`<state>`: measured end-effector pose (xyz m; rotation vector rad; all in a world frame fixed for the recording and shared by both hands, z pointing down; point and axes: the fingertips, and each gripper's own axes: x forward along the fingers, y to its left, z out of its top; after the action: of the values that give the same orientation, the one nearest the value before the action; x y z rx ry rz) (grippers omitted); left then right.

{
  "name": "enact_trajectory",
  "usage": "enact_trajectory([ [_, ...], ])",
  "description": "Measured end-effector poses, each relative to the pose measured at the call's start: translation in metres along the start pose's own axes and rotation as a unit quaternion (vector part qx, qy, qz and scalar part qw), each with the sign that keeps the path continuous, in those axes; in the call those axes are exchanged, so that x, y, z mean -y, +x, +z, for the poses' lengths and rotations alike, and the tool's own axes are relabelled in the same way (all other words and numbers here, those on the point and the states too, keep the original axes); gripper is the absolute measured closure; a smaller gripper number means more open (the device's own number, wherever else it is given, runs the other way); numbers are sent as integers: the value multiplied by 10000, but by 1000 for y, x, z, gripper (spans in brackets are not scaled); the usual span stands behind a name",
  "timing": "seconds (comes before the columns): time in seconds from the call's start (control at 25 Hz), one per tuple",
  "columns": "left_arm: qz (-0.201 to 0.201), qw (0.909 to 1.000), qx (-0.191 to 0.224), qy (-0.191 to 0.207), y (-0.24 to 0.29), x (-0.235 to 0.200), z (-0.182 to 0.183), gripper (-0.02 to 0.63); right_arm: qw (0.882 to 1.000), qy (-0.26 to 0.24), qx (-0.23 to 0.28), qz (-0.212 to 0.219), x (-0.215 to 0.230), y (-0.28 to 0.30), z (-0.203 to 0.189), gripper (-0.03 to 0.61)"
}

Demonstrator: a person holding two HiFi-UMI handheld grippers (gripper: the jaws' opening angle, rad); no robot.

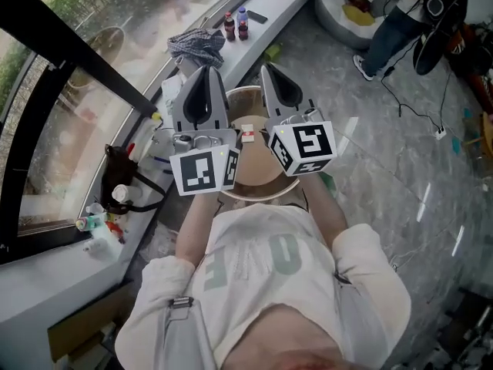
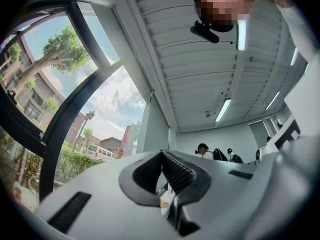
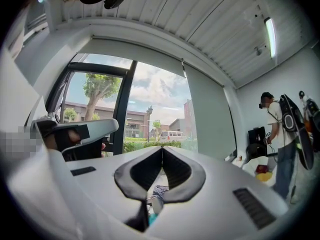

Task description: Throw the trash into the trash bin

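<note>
The left gripper (image 1: 206,74) and right gripper (image 1: 271,71) are cased in smooth, matt grey plastic. The pads (image 2: 176,170) are seen to be black, ribbed and rubbery. The floor (image 1: 385,145) is polished to a stone-like gloss. The bin (image 1: 242,90) is finished smooth and matt. The shirt (image 1: 262,260) and the checked rag (image 1: 196,46) are made of soft cloth.

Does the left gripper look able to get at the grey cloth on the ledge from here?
Probably yes: the grey cloth lies just past the left gripper with nothing visible between them, though its jaws are together and would have to open first.
</note>
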<state>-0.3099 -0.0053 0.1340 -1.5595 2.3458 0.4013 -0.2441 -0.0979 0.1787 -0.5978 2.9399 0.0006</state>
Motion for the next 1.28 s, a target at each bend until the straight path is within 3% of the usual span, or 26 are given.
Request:
enact_trajectory([
  [0.16, 286, 9993, -252, 16, -5, -25, -24, 601, 9988, 151, -469, 38, -2, 15, -39, 563],
  [0.32, 629, 9955, -707, -105, -15, -55, -64, 601, 9901, 489, -1299, 191, -5, 30, -107, 563],
  [0.44, 804, 9908, -1085, 27, -27, -78, -103, 601, 9631, 910, -2445, 663, -19, 42, -194, 560],
  [0.52, 911, 9853, -1441, 130, -42, -91, -140, 601, 9456, 1149, -2980, 616, -20, 41, -259, 523],
  [0.56, 976, 9813, -1651, 133, -51, -97, -162, 601, 9392, 1203, -3182, 456, -16, 38, -293, 437],
  [0.68, 1242, 9668, -2231, -52, -85, -112, -230, 601, 9153, 1312, -3801, -246, 1, 27, -398, 311],
  [0.8, 1449, 9508, -2731, -201, -130, -118, -283, 601, 8853, 1331, -4344, -997, 14, 6, -500, 286],
  [0.92, 1620, 9334, -3182, -367, -171, -119, -324, 601, 8452, 1384, -4930, -1528, 23, -27, -587, 282],
  [1.04, 1725, 9220, -3443, -399, -201, -126, -345, 601, 8221, 1302, -5237, -1817, 20, -43, -639, 282],
  [1.16, 1791, 9122, -3661, -419, -217, -130, -357, 601, 8113, 1087, -5445, -1829, 17, -48, -667, 282],
  [1.28, 1822, 9082, -3738, -472, -215, -134, -363, 601, 7986, 967, -5674, -1760, 19, -47, -686, 284],
])
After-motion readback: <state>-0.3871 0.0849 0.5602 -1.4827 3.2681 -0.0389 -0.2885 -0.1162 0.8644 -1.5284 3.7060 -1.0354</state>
